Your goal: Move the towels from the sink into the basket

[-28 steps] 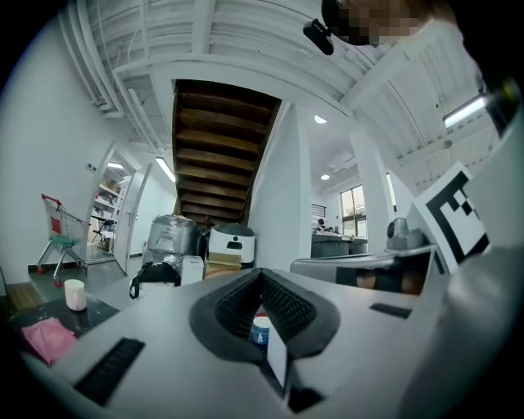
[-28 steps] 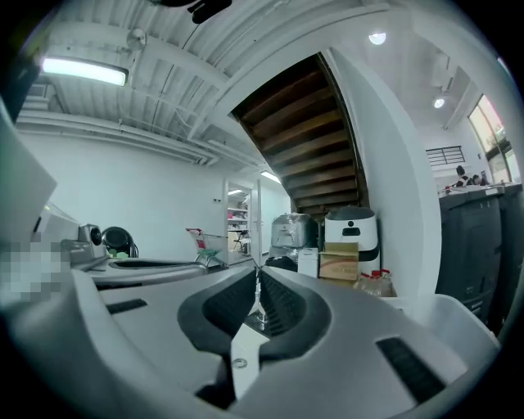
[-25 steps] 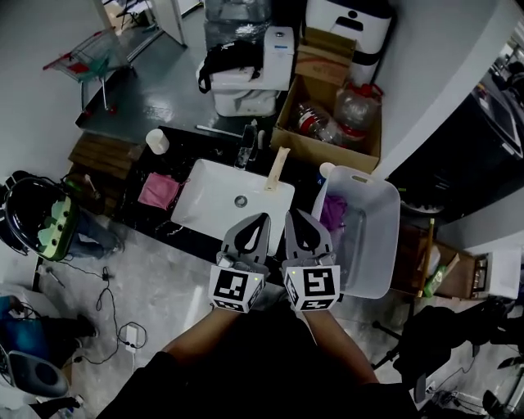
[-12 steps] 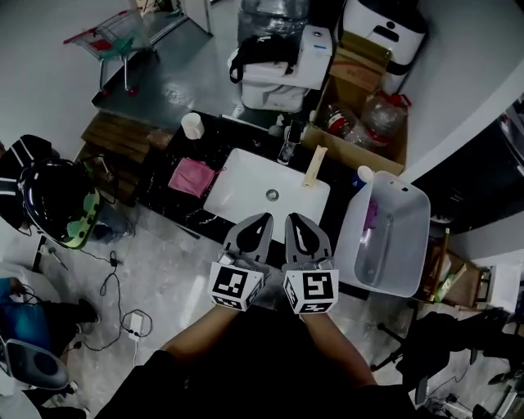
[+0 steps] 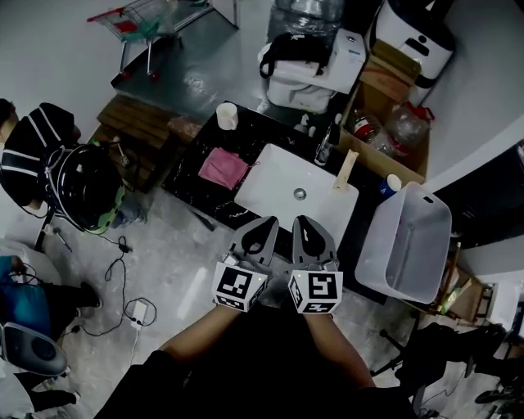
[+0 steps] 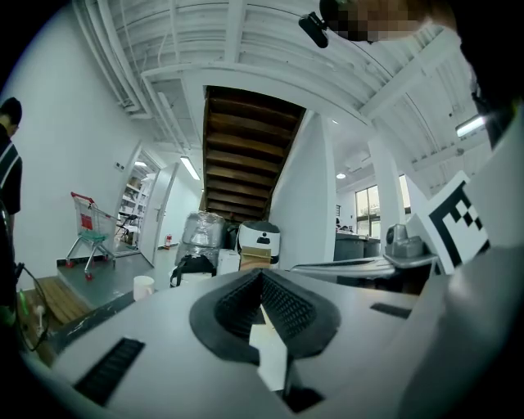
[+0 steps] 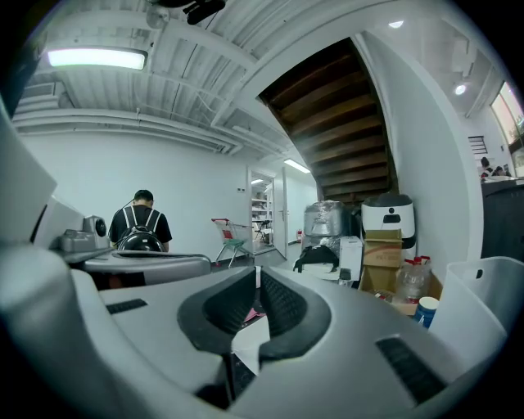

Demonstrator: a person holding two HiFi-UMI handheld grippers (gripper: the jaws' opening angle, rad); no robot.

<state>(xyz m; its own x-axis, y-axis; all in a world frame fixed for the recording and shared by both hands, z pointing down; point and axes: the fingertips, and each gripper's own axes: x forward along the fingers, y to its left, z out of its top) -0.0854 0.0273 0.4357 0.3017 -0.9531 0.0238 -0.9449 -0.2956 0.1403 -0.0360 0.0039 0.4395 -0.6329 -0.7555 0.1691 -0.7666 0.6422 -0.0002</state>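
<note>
A pink towel lies flat on the black counter, left of the white sink. The sink basin shows only its drain and no towel. The translucent basket stands to the right of the sink; its inside looks grey from here. My left gripper and right gripper hang side by side over the sink's front edge, both shut with nothing between the jaws. In the left gripper view the left gripper points level across the counter. A sliver of the pink towel shows past the right gripper.
A white cup stands at the counter's back left, a tap and a wooden stick behind the sink. A cardboard box of bottles sits behind. A person with a helmet stands left, near a shopping cart.
Both grippers, still shut and side by side, have moved left along the counter, away from the basket. The purple towel seen earlier in the basket is out of sight now.
</note>
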